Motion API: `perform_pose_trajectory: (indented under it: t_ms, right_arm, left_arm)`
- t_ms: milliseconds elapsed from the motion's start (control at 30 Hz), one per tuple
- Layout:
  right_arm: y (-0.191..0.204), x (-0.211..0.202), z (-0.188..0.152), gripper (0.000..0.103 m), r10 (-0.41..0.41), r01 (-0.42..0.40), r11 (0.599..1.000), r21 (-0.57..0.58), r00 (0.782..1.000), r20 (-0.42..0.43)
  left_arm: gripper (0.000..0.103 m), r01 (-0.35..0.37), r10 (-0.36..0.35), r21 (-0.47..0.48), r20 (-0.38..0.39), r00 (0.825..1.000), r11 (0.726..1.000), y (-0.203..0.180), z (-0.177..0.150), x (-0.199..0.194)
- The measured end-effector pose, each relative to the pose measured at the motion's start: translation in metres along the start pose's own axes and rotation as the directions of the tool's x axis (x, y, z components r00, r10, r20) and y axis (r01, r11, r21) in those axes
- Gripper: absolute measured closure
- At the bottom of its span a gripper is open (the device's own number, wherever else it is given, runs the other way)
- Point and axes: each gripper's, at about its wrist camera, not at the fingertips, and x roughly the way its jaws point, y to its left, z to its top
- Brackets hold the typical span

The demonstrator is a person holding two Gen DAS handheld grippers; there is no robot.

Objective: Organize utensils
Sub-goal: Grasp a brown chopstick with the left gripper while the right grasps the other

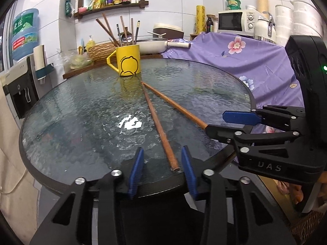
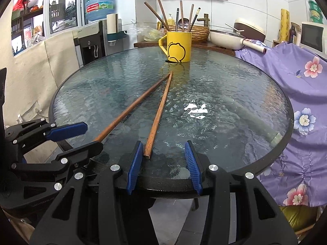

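Two long wooden chopsticks lie in a V on the round glass table (image 1: 81, 110), tips meeting near a yellow mug (image 1: 128, 61) that holds several utensils. My left gripper (image 1: 162, 170) is open at the table's near edge, its jaws either side of the butt end of one chopstick (image 1: 159, 126). My right gripper (image 1: 214, 122) is open at the butt end of the other chopstick (image 1: 175, 106). In the right wrist view my right gripper (image 2: 163, 163) straddles its chopstick (image 2: 158, 114), close to the left pad. The left gripper (image 2: 90, 136) sits at the other chopstick (image 2: 130, 112). The mug (image 2: 178, 46) stands at the far side.
A purple floral cloth (image 1: 245, 61) covers things right of the table. A counter behind holds a white pan (image 1: 155, 46), a wicker basket (image 1: 102, 50), a rice cooker and a microwave (image 1: 233, 21). A water dispenser (image 1: 18, 87) stands at the left.
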Motion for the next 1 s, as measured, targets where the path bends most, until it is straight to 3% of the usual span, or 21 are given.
perform_pose_trajectory:
  t_ms: [400, 700, 1000]
  right_arm:
    - [0.002, -0.001, -0.002, 0.061, -0.013, 0.013, 1.0, -0.013, 1.0, 0.014]
    - [0.007, 0.0, -0.002, 0.092, 0.009, -0.008, 0.999, -0.041, 1.0, 0.018]
    - [0.007, -0.003, -0.005, 0.094, 0.008, -0.008, 1.0, -0.017, 0.999, 0.043]
  left_arm:
    - [0.093, -0.002, 0.002, -0.001, 0.005, 1.0, 1.0, -0.004, 0.0, 0.0]
    - [0.094, -0.005, 0.005, -0.022, 0.002, 1.0, 1.0, 0.002, 0.0, -0.001]
    - [0.095, -0.021, 0.021, -0.052, 0.003, 1.0, 0.998, 0.011, 0.0, -0.003]
